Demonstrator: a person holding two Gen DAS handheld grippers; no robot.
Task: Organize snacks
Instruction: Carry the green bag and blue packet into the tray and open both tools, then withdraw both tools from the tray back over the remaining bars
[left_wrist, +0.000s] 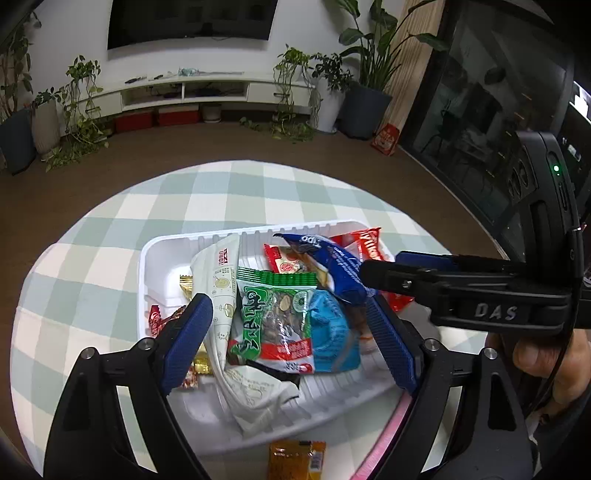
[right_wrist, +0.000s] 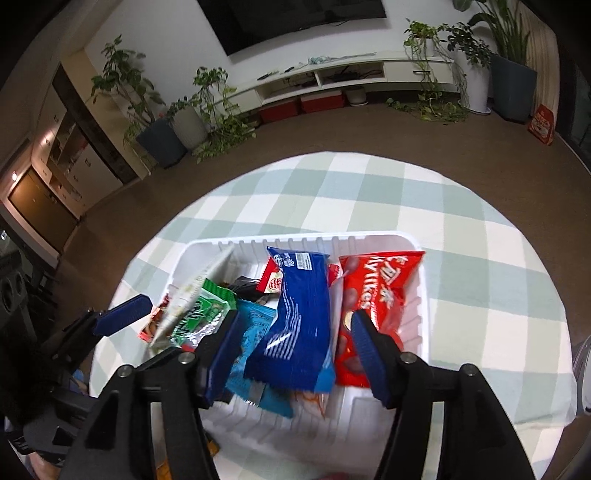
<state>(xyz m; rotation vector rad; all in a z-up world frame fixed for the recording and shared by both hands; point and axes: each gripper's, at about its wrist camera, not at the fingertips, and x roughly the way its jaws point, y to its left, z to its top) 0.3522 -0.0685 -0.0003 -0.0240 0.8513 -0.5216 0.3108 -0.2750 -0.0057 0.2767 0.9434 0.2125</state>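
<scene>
Left wrist view. White tray (left_wrist: 162, 254) on checked cloth (left_wrist: 229, 192), filled with snack packets. Left gripper (left_wrist: 291, 332): fingers spread wide, nothing held, poised over the tray's near half. Directly between and just ahead of the fingers: green bag (left_wrist: 273, 321) of seeds, long axis running away from the camera, lying on a light-blue packet (left_wrist: 332, 339). White pouch (left_wrist: 225, 302) lies beside the left finger, long axis also near-to-far. Blue pack (left_wrist: 325, 266) sits at the far right, at the tip of the right gripper (left_wrist: 373, 275), which enters from the right; whether that gripper pinches it cannot be told here. Writing: "DAS" on the right gripper body; green-bag script not legible. An orange packet (left_wrist: 297, 459) lies outside the tray, at the near edge.

Right wrist view. Right gripper (right_wrist: 295, 347): fingers spread, blue pack (right_wrist: 299, 317) between them but touching neither, so apparently loose. Pack's long axis runs near-to-far, barcode at the far end. Red bag (right_wrist: 373, 295) lies just right, marked "Mylikes". Judgement: the left gripper is nearer the green bag, the right nearer the blue pack and red bag.
</scene>
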